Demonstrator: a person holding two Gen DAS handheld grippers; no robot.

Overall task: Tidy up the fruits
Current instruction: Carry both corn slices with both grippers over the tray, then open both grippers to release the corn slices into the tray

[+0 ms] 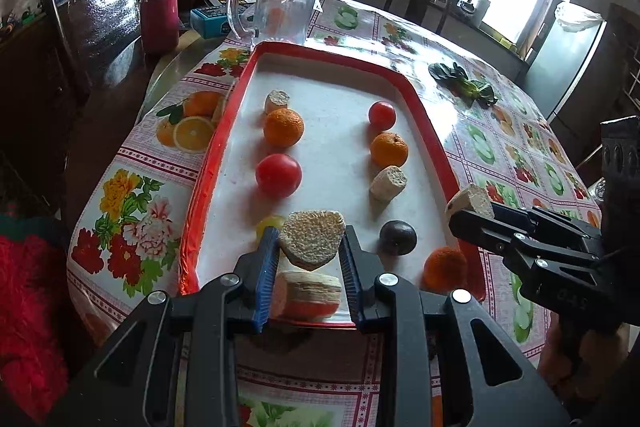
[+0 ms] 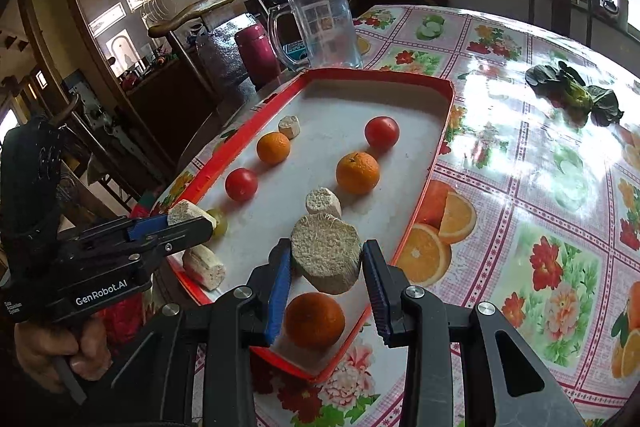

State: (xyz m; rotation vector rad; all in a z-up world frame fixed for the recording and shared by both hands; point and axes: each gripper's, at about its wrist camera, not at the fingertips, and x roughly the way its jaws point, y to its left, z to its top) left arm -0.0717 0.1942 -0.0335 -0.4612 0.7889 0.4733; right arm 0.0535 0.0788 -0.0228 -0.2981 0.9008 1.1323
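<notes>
Left wrist view: we found the left gripper (image 1: 310, 247) clenched on a beige sponge-like chunk (image 1: 312, 241), held above the near end of the red-rimmed tray (image 1: 424, 115). Under it lay another beige piece (image 1: 306, 293); a yellow fruit (image 1: 269, 223) sat just left of the fingers. Two rows ran up the tray: tomato (image 1: 278, 175), orange (image 1: 283, 127) and beige plug (image 1: 277, 101) on the left; dark fruit (image 1: 397, 237), beige cylinder (image 1: 388, 183), orange (image 1: 389, 149) and tomato (image 1: 381, 115) on the right. The right gripper (image 1: 466, 213) came in from the right, over the tray rim, pinching its own beige piece (image 1: 470, 201). A glass pitcher (image 1: 280, 1) stood beyond the far rim.

Right wrist view: the right gripper (image 2: 326, 267) gripped that chunk (image 2: 326, 253) above a near orange (image 2: 314, 319). Only here did we see a hand (image 2: 52, 351) around the left gripper's handle, and leafy greens (image 2: 576, 93) far right on the tablecloth (image 2: 540, 187).
</notes>
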